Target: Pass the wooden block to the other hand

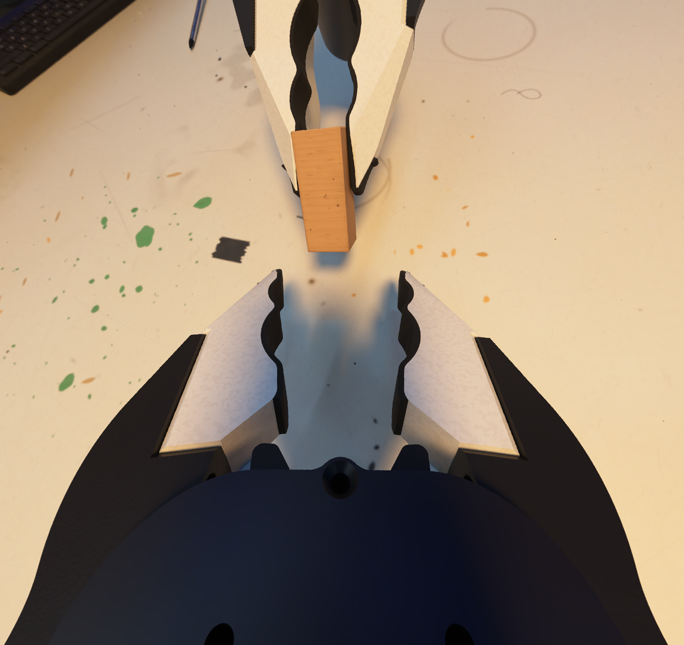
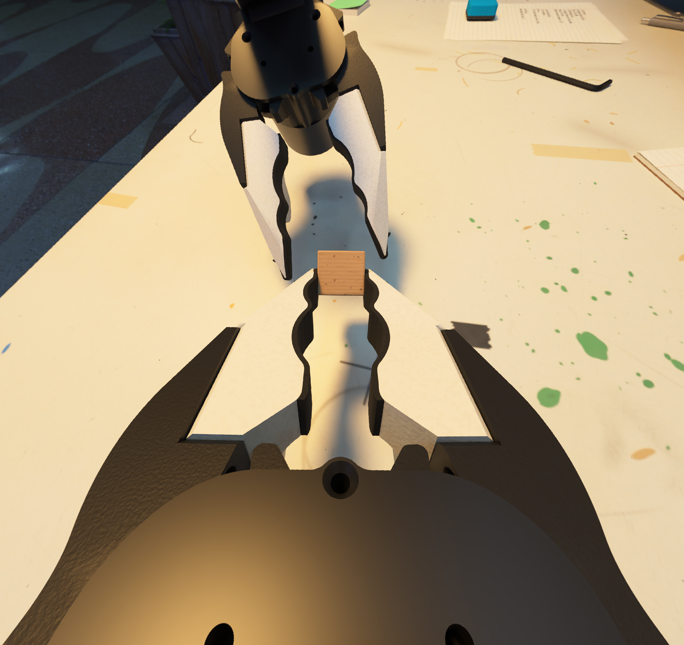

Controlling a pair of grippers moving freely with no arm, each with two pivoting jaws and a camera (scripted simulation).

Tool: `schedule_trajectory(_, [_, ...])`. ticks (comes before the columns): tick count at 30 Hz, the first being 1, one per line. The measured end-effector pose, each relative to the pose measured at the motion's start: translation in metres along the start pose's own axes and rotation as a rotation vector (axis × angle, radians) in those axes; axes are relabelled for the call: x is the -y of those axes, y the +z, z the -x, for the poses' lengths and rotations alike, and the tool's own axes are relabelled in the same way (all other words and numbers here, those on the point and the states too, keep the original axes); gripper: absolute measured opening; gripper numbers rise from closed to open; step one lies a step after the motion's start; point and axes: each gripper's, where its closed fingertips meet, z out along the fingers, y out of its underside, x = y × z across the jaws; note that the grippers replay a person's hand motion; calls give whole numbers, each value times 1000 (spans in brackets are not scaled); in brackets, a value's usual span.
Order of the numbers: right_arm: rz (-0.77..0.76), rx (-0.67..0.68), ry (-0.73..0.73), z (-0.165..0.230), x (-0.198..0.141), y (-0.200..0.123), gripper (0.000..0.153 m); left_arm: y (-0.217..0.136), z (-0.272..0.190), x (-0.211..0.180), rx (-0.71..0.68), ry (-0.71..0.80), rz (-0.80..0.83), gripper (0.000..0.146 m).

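The wooden block (image 1: pixel 325 190) is a long orange-brown bar. My right gripper (image 1: pixel 327 187) is shut on its far part and holds it above the table, with the near end pointing at my left gripper (image 1: pixel 340 274). My left gripper is open and empty, its fingertips a short way from the block's free end and not touching it. In the right wrist view I see the block's end face (image 2: pixel 340 279) clamped between my right gripper's (image 2: pixel 341 271) fingertips. The left gripper's fingers (image 2: pixel 266 197) stand open just beyond the block, one on each side.
The table (image 2: pixel 111 294) has paint spots and an edge at the left of the right wrist view. A black keyboard (image 1: pixel 55 16) and a screwdriver (image 1: pixel 200 9) lie far left. A hex key (image 2: pixel 555 73), a blue eraser (image 2: pixel 481 8) and paper (image 2: pixel 555 27) lie farther off.
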Motion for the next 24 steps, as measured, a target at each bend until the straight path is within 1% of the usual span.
schedule_trajectory(6, [-6,51,-30,5,-5,3,23,6,-6,-9,-31,-14,41,62])
schedule_trajectory(9, [8,49,-46,2,-7,3,23,9,-6,-12,-29,-17,65,62])
schedule_trajectory(12, [-7,55,-38,2,-5,3,23,10,-6,-12,-35,-30,59,62])
schedule_trajectory(17, [19,52,-30,2,-9,9,23,9,-4,-8,-51,-71,21,63])
schedule_trajectory(24, [52,58,-11,3,-14,13,23,14,-8,-12,-58,-60,68,62])
